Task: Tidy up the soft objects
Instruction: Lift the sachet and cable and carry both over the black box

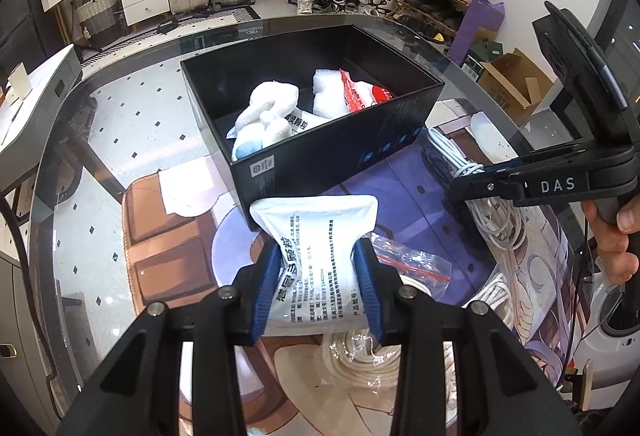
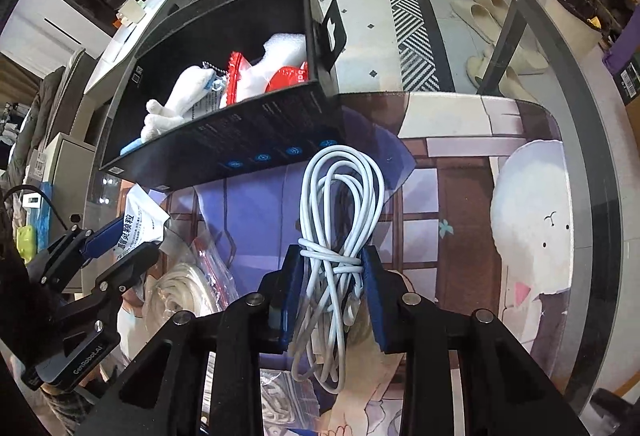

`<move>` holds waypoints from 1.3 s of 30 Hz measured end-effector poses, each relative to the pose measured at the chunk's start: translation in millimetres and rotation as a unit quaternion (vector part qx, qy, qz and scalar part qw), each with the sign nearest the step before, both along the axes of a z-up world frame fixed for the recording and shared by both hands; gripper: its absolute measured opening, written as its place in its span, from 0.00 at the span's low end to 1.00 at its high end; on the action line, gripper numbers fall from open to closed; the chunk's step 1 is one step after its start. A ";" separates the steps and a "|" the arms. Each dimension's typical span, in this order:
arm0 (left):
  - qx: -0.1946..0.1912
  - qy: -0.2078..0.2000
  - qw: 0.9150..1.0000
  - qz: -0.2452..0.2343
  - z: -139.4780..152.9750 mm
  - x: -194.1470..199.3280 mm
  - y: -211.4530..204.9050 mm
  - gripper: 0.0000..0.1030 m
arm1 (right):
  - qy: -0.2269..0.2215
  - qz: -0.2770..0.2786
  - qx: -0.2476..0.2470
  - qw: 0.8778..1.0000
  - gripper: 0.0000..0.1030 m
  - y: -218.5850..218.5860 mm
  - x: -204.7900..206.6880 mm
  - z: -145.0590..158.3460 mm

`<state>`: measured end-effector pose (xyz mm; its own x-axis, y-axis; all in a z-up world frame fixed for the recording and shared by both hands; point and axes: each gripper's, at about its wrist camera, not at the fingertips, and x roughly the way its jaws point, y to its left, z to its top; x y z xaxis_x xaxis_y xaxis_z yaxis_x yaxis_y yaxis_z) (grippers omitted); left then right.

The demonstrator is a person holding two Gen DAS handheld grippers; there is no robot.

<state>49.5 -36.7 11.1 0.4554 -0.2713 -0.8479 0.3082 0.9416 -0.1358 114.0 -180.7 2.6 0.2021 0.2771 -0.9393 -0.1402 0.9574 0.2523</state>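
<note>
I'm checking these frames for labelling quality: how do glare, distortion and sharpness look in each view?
Left wrist view: strong fisheye bending with dark corners, glare on the glass table, and the sachet print is sharp. Right wrist view: the same bending, the white cable is crisp, and the table rim reflects light.

Matt black cardboard box [image 1: 352,152]; glossy plastic sachet [image 1: 320,260]; glass tabletop [image 1: 132,124].

black box [image 1: 320,156] open-topped, half filled, cable coils [image 1: 496,220] beside it
</note>
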 end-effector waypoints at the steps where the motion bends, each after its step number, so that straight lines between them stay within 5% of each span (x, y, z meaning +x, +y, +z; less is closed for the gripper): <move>1: 0.001 -0.001 1.000 0.001 1.7 -0.3 -0.1 0.36 | -0.010 -0.004 0.003 1.000 0.29 -4.3 -2.5 5.8; 22: 0.030 -0.046 0.998 0.030 50.7 5.8 -3.9 0.35 | -0.080 0.042 0.065 0.994 0.29 11.2 13.0 70.3; 39: 0.041 -0.057 0.997 0.041 67.1 21.1 -8.3 0.34 | -0.093 0.067 0.082 0.990 0.28 27.9 40.7 79.0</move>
